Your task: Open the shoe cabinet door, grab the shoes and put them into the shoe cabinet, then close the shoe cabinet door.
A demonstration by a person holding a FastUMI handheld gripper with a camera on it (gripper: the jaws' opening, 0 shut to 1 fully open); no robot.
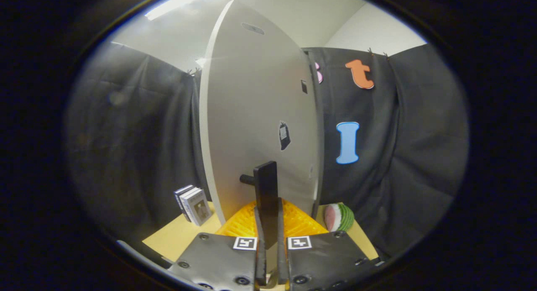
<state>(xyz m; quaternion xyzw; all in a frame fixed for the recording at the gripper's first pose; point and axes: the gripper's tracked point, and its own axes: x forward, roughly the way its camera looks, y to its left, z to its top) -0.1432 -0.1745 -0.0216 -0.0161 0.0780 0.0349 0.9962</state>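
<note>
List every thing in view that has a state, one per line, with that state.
cabinet door: swung open, seen nearly edge-on
door handle: pinched between the fingers
gripper: shut on the door handle
small boxes: upright, beside the door
watermelon slice: lying on the table

1. The place is a staged recording booth, not a lived-in home: black cloth [411,156] hangs in folds as its walls.
2. Plain white room walls [377,30] and a ceiling light strip [180,1] rise above the cloth.
3. Household props sit on a wooden tabletop [176,240]: a small boxed pack [194,203] and a toy watermelon slice [340,217].
</note>
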